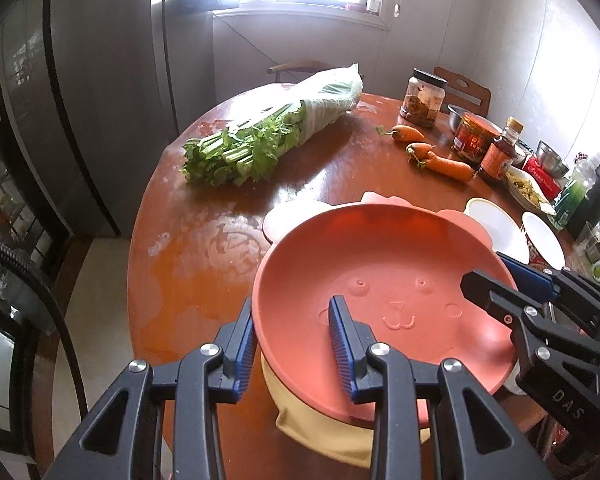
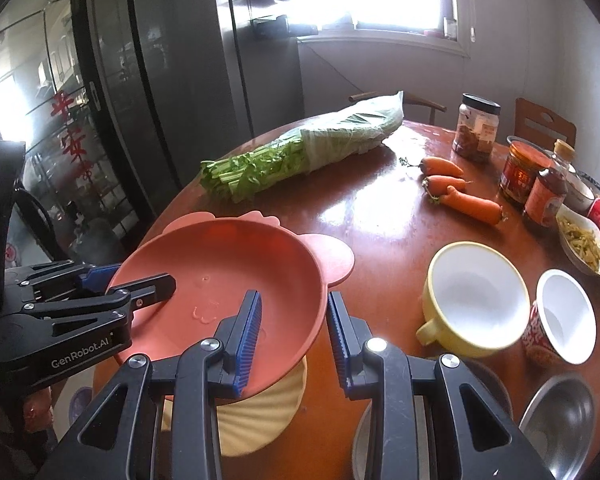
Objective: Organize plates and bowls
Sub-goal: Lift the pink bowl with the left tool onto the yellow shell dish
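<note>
**Kid:** What's closest?

**Helper:** The left hand-held gripper (image 1: 294, 344). Its fingers are spread, one on each side of the pink plate's (image 1: 384, 280) rim, not squeezing yet. The right hand-held gripper (image 2: 294, 338) is spread over the other edge the same way.

**Kid:** Where is the plate?

**Helper:** Between both grippers, sitting tipped on a yellow ribbed bowl (image 2: 256, 412), on the counter (image 2: 380, 208).

**Kid:** Is it heavy?

**Helper:** It looks light, stiff and a bit slippery. Pinch the rim. Farther ahead of the right gripper sit a yellow cup (image 2: 476, 300), then carrots (image 2: 460, 192).
</note>
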Tool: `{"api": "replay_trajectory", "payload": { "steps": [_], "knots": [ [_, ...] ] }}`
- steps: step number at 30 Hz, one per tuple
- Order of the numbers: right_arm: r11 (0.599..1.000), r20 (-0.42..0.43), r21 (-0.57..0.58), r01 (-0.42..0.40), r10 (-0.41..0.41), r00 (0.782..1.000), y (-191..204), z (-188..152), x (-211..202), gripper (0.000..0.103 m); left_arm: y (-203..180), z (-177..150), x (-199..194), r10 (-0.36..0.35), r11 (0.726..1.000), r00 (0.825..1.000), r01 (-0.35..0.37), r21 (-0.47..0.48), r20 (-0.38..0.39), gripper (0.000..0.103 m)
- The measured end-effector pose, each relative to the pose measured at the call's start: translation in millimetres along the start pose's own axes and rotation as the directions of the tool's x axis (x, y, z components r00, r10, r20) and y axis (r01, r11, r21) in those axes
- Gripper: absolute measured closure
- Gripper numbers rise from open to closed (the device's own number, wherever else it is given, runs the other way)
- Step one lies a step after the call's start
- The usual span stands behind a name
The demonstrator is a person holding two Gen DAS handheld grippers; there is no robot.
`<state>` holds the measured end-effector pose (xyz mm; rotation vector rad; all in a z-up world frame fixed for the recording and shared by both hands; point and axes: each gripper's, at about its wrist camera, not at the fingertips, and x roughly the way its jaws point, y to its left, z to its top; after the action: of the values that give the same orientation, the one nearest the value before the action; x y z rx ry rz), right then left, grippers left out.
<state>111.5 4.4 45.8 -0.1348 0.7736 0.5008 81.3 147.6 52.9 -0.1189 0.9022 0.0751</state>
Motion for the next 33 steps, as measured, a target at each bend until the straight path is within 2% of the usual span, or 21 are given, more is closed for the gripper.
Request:
{"api": "replay_trajectory", "payload": {
  "steps": [16,19,33],
  "knots": [
    [0.999,-0.033,-0.028,0.021,-0.022,0.999,19,-42,-1,0.068,6,-24,17,0.011,1.0,1.0,-0.011,0.003,-0.017,0.068],
    [0.998,-0.032,-0.049,0.047,-0.049,0.998,24,-48,0,0.068,6,-25,19,0.024,1.0,1.0,-0.024,0.014,-0.014,0.068],
    [0.996,-0.062,-0.067,0.056,-0.06,0.996,30,-58,12,0.068,10,-27,35,0.031,0.999,0.999,-0.03,0.026,-0.028,0.068]
  ]
}}
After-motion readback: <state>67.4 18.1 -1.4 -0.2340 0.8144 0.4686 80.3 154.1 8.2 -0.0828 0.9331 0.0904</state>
